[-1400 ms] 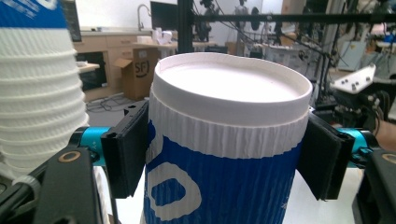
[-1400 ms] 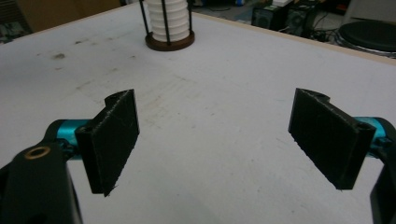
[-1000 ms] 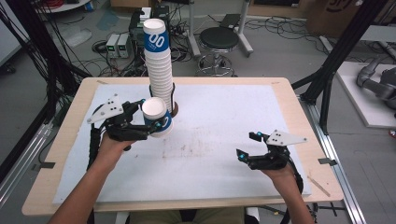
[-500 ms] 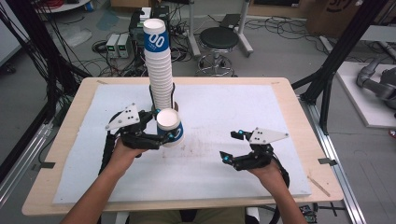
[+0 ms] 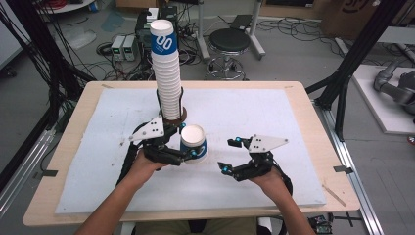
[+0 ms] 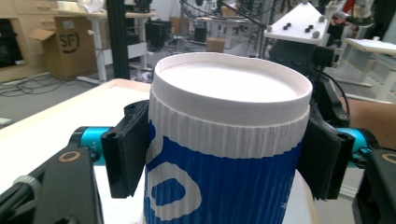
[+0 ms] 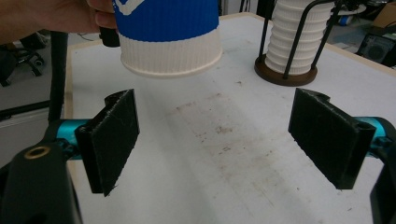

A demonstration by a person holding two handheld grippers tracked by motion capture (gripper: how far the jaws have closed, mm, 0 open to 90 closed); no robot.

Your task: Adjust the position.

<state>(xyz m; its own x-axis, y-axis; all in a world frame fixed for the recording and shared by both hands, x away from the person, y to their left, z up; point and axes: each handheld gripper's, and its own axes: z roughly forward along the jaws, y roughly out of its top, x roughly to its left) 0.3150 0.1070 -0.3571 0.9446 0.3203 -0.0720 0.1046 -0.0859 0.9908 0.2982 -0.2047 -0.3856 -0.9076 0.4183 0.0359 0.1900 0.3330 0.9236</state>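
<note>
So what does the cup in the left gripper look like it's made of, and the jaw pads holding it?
Cup: paper, it seems; matte white with blue print, a finely ribbed sleeve and a thin rolled rim. It looks upside down, base on top. Pads of the left gripper: black and matte, with ridged edges, likely rubber or printed plastic; the pictures leave that open.

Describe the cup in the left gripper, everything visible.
The paper cup has a ribbed sleeve, blue with white print and a white band toward one end. It is held upside down, flat white base up, wide mouth down, clear of the white mat. The left gripper clamps its sides. It hangs beside the cup stack.
</note>
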